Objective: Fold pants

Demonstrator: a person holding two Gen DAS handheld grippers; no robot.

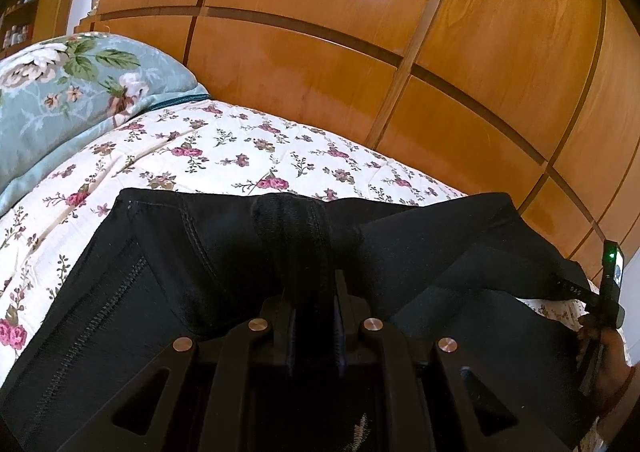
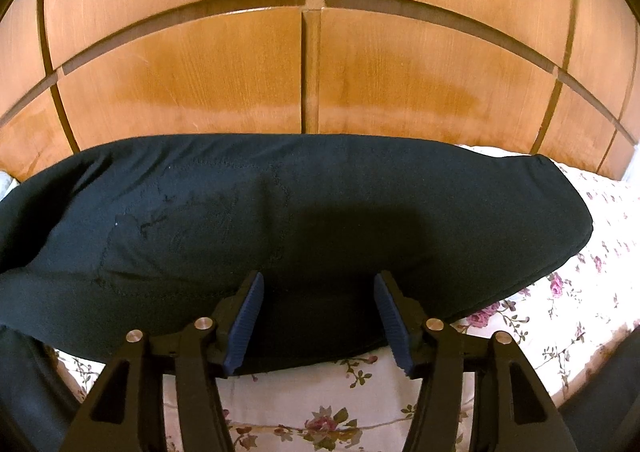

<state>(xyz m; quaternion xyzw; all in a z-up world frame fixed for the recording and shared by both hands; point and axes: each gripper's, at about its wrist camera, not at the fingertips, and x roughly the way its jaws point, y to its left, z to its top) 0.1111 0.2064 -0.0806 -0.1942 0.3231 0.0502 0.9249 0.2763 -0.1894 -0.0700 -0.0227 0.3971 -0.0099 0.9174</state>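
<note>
Black pants (image 1: 224, 252) lie on a floral bedspread (image 1: 192, 147). In the left wrist view my left gripper (image 1: 314, 292) is shut on a bunched fold of the pants near the waistband seam. In the right wrist view the pants (image 2: 280, 211) lie as a wide folded band across the bed. My right gripper (image 2: 318, 292) is open, its blue-padded fingers (image 2: 248, 316) spread over the near edge of the cloth and holding nothing. The right gripper also shows at the far right of the left wrist view (image 1: 612, 284), by the pants' end.
A wooden wardrobe (image 2: 312, 63) with panelled doors stands right behind the bed. A teal floral pillow (image 1: 64, 91) lies at the left. The bedspread (image 2: 320, 404) shows below and right of the pants.
</note>
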